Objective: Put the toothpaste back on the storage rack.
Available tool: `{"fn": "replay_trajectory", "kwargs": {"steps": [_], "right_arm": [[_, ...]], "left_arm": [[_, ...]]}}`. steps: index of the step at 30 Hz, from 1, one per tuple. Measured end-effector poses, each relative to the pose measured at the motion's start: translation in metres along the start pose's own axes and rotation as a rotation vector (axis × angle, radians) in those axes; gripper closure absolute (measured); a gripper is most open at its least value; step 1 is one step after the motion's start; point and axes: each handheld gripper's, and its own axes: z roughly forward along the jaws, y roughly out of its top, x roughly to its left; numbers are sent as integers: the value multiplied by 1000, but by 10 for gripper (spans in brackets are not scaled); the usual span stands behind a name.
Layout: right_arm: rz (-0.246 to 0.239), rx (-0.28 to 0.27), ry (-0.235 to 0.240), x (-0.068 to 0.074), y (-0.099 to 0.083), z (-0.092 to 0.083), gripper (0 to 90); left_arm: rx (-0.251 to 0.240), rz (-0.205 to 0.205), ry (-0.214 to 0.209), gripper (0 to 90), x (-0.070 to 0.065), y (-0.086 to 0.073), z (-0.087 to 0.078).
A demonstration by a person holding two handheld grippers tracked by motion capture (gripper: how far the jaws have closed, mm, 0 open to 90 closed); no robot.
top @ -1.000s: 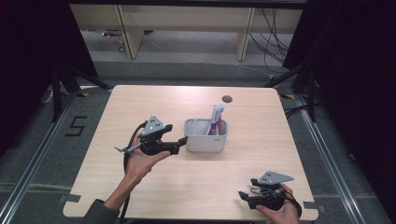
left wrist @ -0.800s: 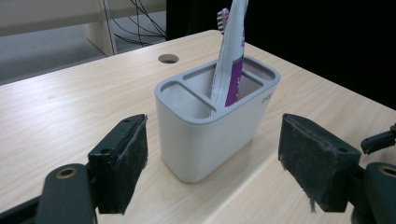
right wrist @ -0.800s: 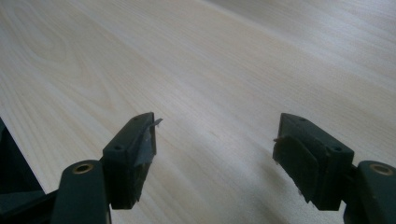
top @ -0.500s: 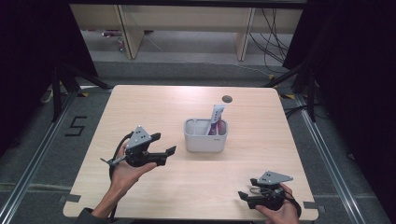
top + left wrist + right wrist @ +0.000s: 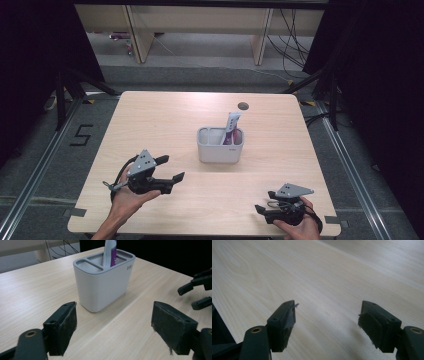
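- Left gripper (image 5: 172, 169), jaws wide apart and empty – they have just been opening – hovers near the light grey plastic holder (image 5: 220, 145), on its near left.
- The white-and-purple tube (image 5: 231, 128) stands upright inside the holder.
- Best to pull clear without nudging the holder.
- Right gripper (image 5: 259, 210), jaws apart and empty, rests well right of the holder.
- Since a second ago, the left gripper has drawn back from the holder.

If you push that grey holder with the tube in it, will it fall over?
Probably not. The grey holder looks wide with a flat base, so it would likely slide across the smooth wooden table. The tube leans loosely inside and might wobble.
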Motion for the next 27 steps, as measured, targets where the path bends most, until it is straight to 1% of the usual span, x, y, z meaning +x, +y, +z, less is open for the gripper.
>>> {"fn": "replay_trajectory", "kwargs": {"steps": [1,2,3,6,7,8,9,10,11,12,13,15,16,18,20,22,23,24,26,27], "right_arm": [[-3,-2,-1,0,0,0,295],[-2,-6,-3,0,0,0,295],[7,-5,11,0,0,0,295],[0,-6,-1,0,0,0,295],[3,-10,9,0,0,0,295],[5,2,27,0,0,0,295],[-11,1,42,-2,1,1,295],[-15,-2,32,-2,1,1,295],[-15,-3,31,-2,1,0,295],[-16,-3,30,-2,1,0,295],[-15,-4,31,-2,1,0,295],[-14,-1,39,-2,1,1,295],[-14,-1,39,-2,1,1,295],[-14,-3,30,-2,1,0,295],[-14,-1,39,-2,1,1,295],[-15,-4,38,-2,1,1,295],[-15,-3,39,-2,1,1,295],[-13,-2,37,-2,1,1,295],[-15,-4,35,-2,1,1,295],[-13,-3,36,-2,1,1,295]], "left_arm": [[6,-4,7,181,-1,-2,-2],[11,-1,5,177,0,-3,-3],[5,-3,2,172,-1,-6,-3],[12,-3,-3,165,-2,-13,-6],[10,-3,-9,163,-2,-16,-6],[13,-7,-10,162,-2,-18,-7],[26,-2,-5,160,-3,-21,-9],[33,1,-6,158,-3,-23,-10],[26,-1,-11,157,-3,-25,-10],[30,5,-10,157,-3,-27,-12],[37,1,-2,157,-4,-28,-13],[42,9,0,157,-4,-31,-16],[35,9,-6,157,-5,-32,-16],[44,12,0,157,-5,-35,-18],[50,14,7,157,-6,-39,-20],[59,24,7,157,-6,-42,-22],[67,18,15,157,-6,-44,-23],[69,21,8,157,-6,-46,-22],[78,25,11,157,-7,-49,-24],[83,34,6,157,-7,-51,-25]]}}
